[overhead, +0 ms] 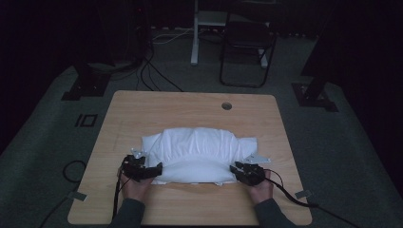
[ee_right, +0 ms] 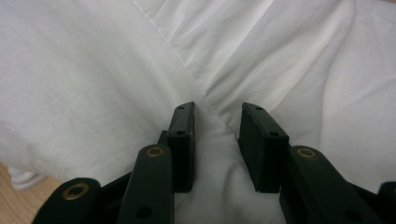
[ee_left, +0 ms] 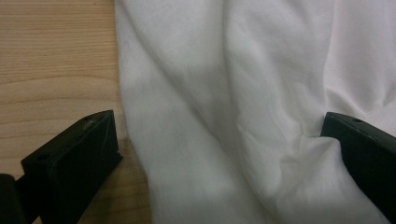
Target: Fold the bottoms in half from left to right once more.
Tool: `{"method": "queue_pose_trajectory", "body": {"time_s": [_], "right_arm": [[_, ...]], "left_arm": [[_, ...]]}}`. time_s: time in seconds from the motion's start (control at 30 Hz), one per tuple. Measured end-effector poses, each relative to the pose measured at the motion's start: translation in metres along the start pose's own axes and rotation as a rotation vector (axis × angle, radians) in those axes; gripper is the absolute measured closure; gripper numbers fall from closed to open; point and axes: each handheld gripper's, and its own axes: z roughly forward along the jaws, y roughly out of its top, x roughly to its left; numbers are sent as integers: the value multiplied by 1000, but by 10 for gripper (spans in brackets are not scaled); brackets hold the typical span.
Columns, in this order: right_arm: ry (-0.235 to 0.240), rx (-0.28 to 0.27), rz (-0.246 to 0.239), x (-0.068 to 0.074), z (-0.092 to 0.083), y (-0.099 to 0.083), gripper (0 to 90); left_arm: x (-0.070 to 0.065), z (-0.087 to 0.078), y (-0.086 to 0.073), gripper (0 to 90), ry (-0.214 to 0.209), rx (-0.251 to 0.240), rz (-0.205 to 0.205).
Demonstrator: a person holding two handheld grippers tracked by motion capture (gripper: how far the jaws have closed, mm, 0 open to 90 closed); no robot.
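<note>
High view: white cloth [overhead: 197, 154] bunched mid-bench, nearer front edge of wooden bench [overhead: 142, 109]. Left gripper [overhead: 154, 170] at cloth's front-left corner, right gripper [overhead: 236, 170] at front-right corner, hand behind each.

Left gripper view: jaws spread wide; cloth [ee_left: 243, 102] lies between them, one jaw over bare bench [ee_left: 51, 65], other against cloth fold, nothing clamped.

Right gripper view: jaws partly closed, pinching raised fold of cloth [ee_right: 219, 126] between pads; cloth spreads all round.
</note>
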Motion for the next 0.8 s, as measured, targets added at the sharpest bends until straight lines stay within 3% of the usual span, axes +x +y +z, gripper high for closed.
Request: {"method": "queue_pose_trajectory", "body": {"time_s": [0.13,0.23,0.4,0.47,0.5,0.53,0.6,0.63,0.67,0.8], "right_arm": [[2,-2,2,0,0,0,654],[5,-5,1,0,0,0,651],[6,-4,7,0,0,0,647],[3,-1,6,0,0,0,644],[3,-1,6,0,0,0,644],[3,-1,6,1,0,0,643],[2,1,3,1,0,1,641],[5,3,4,1,0,1,640],[5,3,4,1,0,1,640],[17,13,10,0,0,5,595]], "left_arm": [[-3,-1,-1,0,25,-5,12],[-1,2,-1,0,6,0,-11],[-3,3,1,28,-40,-5,17],[-5,2,2,117,-69,-23,22],[-5,2,2,206,-69,-23,22],[-6,1,2,206,-90,-36,23],[-6,1,2,395,-129,-46,12],[-5,1,2,540,-148,-48,3],[-4,2,3,540,-179,-50,-17],[2,4,5,736,-241,-49,-45]]}}
